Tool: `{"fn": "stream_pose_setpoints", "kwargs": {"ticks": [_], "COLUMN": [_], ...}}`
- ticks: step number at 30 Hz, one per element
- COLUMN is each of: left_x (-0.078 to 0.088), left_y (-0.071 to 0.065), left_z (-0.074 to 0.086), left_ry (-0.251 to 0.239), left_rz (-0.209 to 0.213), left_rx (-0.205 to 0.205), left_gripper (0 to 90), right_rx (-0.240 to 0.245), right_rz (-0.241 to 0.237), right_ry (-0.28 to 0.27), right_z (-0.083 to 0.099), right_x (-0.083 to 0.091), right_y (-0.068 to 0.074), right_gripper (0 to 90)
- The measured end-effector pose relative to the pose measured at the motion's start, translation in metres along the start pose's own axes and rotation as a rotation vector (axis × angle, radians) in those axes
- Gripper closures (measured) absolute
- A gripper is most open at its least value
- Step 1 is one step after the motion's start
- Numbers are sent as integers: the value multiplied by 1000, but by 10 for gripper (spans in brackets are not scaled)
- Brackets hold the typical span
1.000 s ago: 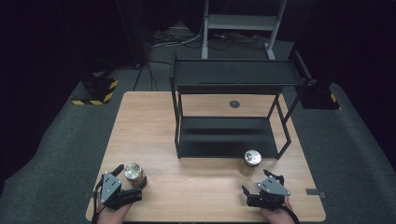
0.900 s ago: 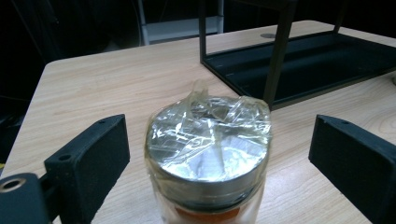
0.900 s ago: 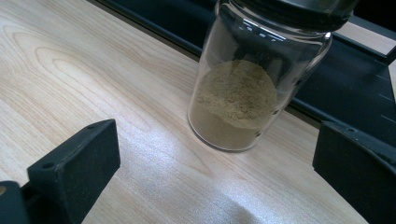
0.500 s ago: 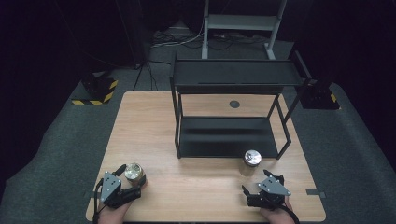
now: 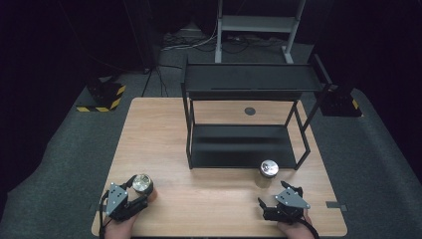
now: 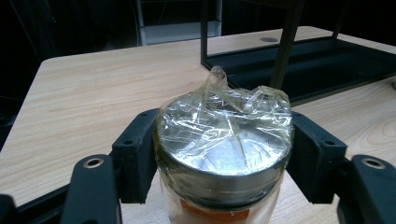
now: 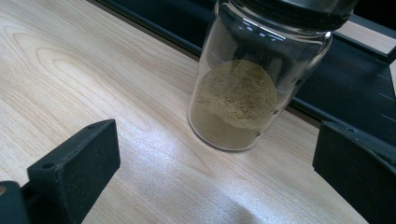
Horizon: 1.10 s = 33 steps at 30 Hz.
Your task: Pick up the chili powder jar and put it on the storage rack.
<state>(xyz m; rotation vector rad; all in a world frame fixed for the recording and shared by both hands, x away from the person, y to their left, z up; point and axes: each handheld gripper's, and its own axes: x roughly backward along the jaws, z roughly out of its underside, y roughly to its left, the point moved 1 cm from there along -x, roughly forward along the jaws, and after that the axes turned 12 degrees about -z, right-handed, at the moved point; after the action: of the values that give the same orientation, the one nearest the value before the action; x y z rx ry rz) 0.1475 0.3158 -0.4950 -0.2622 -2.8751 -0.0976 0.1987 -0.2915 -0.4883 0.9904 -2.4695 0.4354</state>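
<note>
Wooden table (image 5: 209,129) carrying a black two-level rack (image 5: 246,119) far ahead of both sets of fingers, beyond the two jars. Left gripper (image 5: 133,196) with jaws just closed, pads pressed on either side of a jar (image 6: 224,154) with a metal lid under crinkled clear film, orange showing below the rim. Right gripper (image 5: 276,201) spread wide and holding nothing, with a glass jar (image 7: 247,93) of tan powder standing on the table just ahead of the fingertips, apart from both pads
</note>
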Motion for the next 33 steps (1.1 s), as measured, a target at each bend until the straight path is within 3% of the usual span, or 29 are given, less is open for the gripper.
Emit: {"fn": "stream_pose_setpoints", "kwargs": {"ticks": [6,16,33], "left_x": [0,6,9], "left_y": [0,-7,-36], "left_z": [-1,-10,-42], "left_ry": [0,-40,-106], "left_rz": [4,36,150], "left_rx": [5,-16,-46], "left_gripper": [344,344,343], "right_rx": [-7,-5,-12], "right_rz": [-1,-2,-6], "right_ry": [-5,-6,-8], "right_z": [1,1,1], "right_x": [0,0,1], "right_y": [-1,-1,-2], "right_gripper": [0,0,0]}}
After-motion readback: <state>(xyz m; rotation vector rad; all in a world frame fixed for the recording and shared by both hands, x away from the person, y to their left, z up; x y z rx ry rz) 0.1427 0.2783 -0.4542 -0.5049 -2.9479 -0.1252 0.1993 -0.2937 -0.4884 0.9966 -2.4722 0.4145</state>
